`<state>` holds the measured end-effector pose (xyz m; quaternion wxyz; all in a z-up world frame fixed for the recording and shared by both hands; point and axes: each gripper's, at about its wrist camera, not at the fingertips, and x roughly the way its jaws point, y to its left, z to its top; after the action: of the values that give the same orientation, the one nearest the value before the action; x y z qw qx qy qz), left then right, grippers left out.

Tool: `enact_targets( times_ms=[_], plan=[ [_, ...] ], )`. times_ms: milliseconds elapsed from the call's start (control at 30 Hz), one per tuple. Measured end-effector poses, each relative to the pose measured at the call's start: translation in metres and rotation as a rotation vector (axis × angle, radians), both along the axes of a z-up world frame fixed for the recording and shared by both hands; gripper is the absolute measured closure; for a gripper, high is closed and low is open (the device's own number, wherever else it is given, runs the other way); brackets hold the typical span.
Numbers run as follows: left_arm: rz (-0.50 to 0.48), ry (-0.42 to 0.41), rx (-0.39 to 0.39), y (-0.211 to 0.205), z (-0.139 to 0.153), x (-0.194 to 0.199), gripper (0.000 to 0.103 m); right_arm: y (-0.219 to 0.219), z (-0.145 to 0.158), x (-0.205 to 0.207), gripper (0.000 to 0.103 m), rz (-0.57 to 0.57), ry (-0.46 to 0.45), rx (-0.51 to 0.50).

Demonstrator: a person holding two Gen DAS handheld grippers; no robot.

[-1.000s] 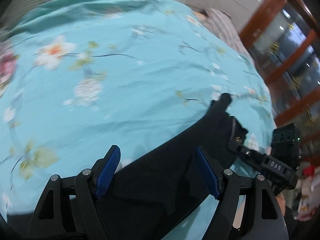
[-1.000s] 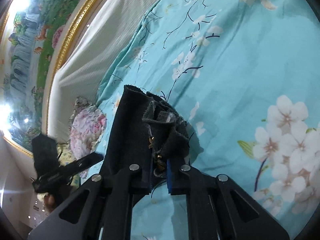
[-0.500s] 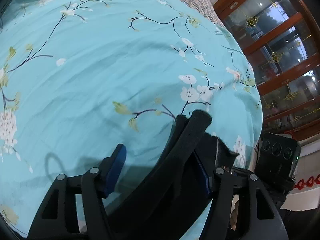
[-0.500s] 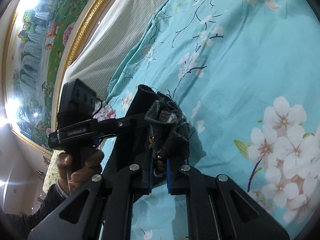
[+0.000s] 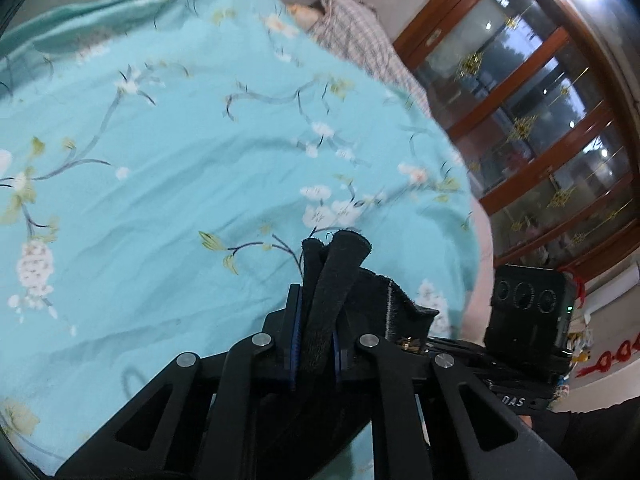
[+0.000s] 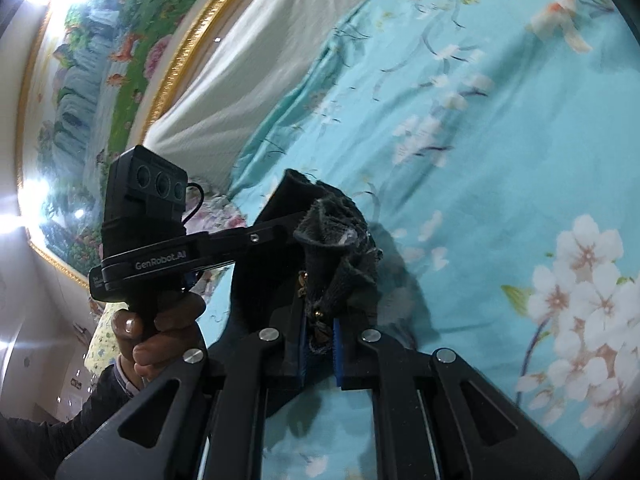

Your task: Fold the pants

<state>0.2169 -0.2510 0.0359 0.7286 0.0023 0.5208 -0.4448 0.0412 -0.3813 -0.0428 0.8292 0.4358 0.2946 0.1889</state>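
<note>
The black pants [image 5: 334, 280] hang bunched between both grippers above a turquoise floral bedspread [image 5: 160, 160]. My left gripper [image 5: 316, 336] is shut on a thick fold of the pants' edge, which sticks up past the blue pads. My right gripper [image 6: 320, 340] is shut on the waistband part of the pants [image 6: 336, 256], where small brass fittings show. The two grippers are side by side; the left one [image 6: 256, 238] reaches in from the left in the right wrist view. The rest of the pants is hidden below the grippers.
The bedspread [image 6: 500, 140] covers the bed. A white ribbed headboard [image 6: 248, 72] and a gold-framed painting [image 6: 100, 80] stand behind it. A plaid cloth [image 5: 360, 36] lies at the far bed edge. A wooden glass cabinet [image 5: 540, 120] stands to the right.
My left gripper has closed from wide open onto the pants' edge and moved in beside the right gripper. The right gripper has kept its hold throughout.
</note>
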Motion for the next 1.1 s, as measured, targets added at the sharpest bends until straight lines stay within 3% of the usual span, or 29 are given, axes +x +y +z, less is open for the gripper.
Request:
enact_targets(
  times_ms=[533, 800, 1100],
  plan=[
    [0.156, -0.062, -0.189, 0.113, 0.059, -0.038, 0.093, 0.049, 0.06, 0.002, 0.092, 0.185, -0.193, 0.002],
    [0.242, -0.072, -0.222, 0.168, 0.059, -0.056, 0.093, 0.091, 0.071, 0.007, 0.092, 0.31, -0.223, -0.009],
    [0.354, -0.042, -0.241, 0.226, 0.036, -0.073, 0.093, 0.144, 0.067, 0.014, 0.092, 0.441, -0.197, -0.033]
  ],
)
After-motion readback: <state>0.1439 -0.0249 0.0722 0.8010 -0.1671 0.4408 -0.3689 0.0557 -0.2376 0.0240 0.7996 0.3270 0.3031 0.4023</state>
